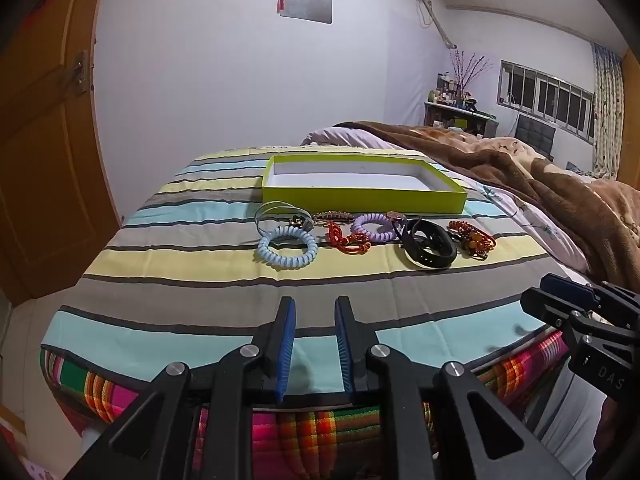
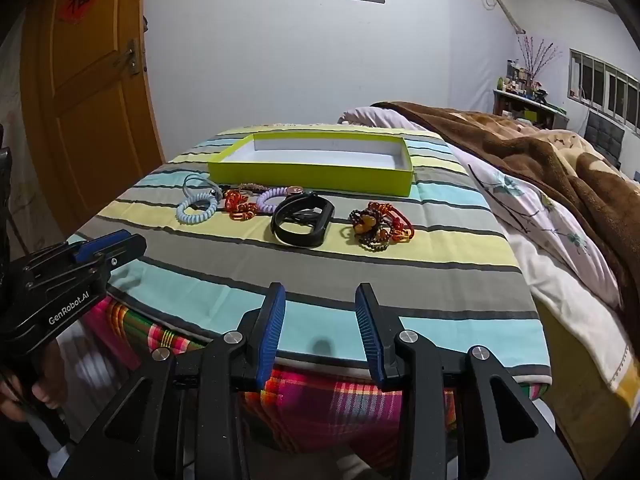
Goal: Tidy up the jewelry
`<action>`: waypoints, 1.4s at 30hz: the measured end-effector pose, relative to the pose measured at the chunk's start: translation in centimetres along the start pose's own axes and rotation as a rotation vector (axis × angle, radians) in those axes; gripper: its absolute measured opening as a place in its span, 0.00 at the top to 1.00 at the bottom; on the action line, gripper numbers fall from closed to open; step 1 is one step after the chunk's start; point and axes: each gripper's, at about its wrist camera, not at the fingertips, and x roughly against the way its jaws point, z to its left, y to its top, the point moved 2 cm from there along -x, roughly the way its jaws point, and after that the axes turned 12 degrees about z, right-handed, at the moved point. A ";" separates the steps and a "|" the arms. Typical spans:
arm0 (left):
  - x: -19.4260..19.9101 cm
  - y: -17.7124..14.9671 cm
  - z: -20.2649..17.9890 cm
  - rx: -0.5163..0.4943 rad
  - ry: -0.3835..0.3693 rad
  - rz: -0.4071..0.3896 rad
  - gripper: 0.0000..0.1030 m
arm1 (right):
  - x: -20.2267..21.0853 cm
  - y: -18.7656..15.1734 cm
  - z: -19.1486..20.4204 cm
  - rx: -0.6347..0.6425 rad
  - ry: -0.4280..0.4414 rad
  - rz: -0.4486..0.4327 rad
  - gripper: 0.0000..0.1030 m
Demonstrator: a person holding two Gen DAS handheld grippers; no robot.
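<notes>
A lime-green shallow box point(image 1: 362, 198) point(image 2: 312, 178) with a white inside lies empty on the striped bed cover. In front of it is a row of jewelry: a light-blue coil bracelet point(image 1: 286, 247) point(image 2: 197, 209), a red knotted cord point(image 1: 346, 239) point(image 2: 239, 205), a purple coil bracelet point(image 1: 374, 227) point(image 2: 269, 199), a black band point(image 1: 429, 247) point(image 2: 303, 224) and an amber bead bracelet point(image 1: 472, 239) point(image 2: 378, 227). My left gripper point(image 1: 315, 312) and right gripper point(image 2: 320, 300) are both open and empty, near the bed's front edge, well short of the jewelry.
A clear bangle point(image 1: 280, 212) and a gold clip point(image 1: 332, 216) lie behind the coils. A brown blanket point(image 1: 560, 184) is heaped on the right. A wooden door point(image 2: 88, 92) stands at left. The striped cover point(image 1: 200, 280) has bare room in front.
</notes>
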 end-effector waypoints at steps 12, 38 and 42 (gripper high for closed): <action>0.0 0.0 0.2 -0.003 -0.019 0.010 0.81 | 0.5 -0.3 -0.2 0.000 0.003 -0.010 0.64; 0.5 -0.4 0.0 0.018 -0.042 0.014 0.81 | 0.8 0.1 0.1 0.000 -0.007 -0.017 0.64; 0.6 -0.3 0.0 0.022 -0.045 0.014 0.81 | 0.8 0.0 0.1 0.000 -0.007 -0.018 0.64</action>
